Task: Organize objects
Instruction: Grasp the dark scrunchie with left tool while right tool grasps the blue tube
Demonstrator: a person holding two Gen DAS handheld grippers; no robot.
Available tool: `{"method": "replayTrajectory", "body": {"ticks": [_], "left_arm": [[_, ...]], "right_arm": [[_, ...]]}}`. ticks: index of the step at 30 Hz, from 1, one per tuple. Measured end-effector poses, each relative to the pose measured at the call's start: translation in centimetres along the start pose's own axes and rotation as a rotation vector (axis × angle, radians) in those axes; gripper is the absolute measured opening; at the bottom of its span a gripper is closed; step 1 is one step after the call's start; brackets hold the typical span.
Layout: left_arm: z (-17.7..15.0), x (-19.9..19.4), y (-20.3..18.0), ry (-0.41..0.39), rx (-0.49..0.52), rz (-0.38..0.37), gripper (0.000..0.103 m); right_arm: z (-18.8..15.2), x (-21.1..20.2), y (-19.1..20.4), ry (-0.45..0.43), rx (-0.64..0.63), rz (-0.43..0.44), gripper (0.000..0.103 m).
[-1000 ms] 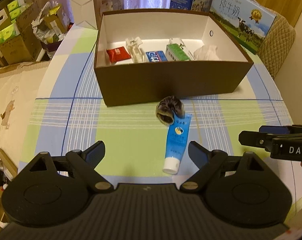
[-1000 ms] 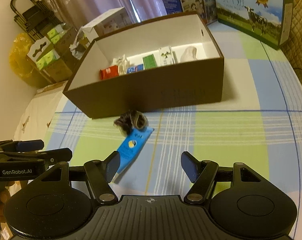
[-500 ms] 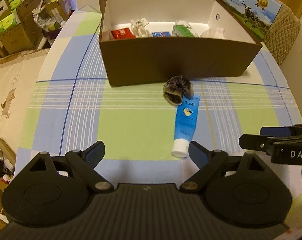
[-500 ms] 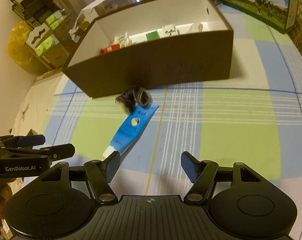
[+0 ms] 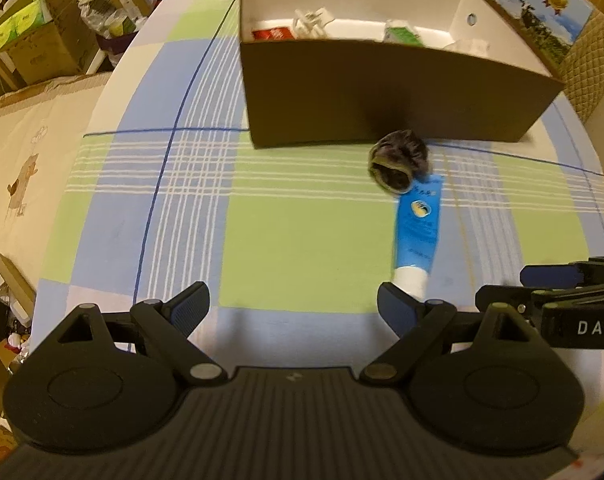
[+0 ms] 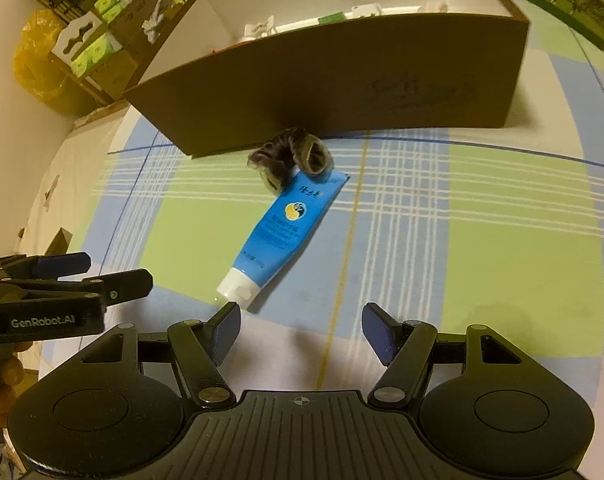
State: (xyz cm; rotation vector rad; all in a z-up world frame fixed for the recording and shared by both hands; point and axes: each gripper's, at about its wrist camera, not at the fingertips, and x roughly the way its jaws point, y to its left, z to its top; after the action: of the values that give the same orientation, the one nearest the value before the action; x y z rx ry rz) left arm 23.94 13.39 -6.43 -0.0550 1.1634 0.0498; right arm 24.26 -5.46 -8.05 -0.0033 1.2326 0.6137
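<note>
— How are the tools held?
— The left tool (image 5: 293,305) and right tool (image 6: 300,328) are both spread wide, with nothing gripped.
— Where are the things found?
— A blue plastic tube with a white cap (image 6: 282,232) is laid on the checked tabletop (image 6: 501,248); its flat end is touched by a dark fabric scrunchie (image 6: 292,157), beside the brown cardboard box (image 6: 341,80).
</note>
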Motion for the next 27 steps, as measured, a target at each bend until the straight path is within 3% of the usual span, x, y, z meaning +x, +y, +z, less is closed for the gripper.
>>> {"method": "replayTrajectory", "body": {"ticks": [17, 27], "left_arm": [[0.8, 2.9, 3.5, 0.027, -0.037, 0.054, 0.089], [0.8, 3.6, 4.1, 0.035, -0.041, 0.049, 0.089]], "right_arm": [[2.2, 5.2, 1.8, 0.038, 0.035, 0.000, 0.065], [2.2, 6.0, 3.5, -0.037, -0.061, -0.131, 0.064]]}}
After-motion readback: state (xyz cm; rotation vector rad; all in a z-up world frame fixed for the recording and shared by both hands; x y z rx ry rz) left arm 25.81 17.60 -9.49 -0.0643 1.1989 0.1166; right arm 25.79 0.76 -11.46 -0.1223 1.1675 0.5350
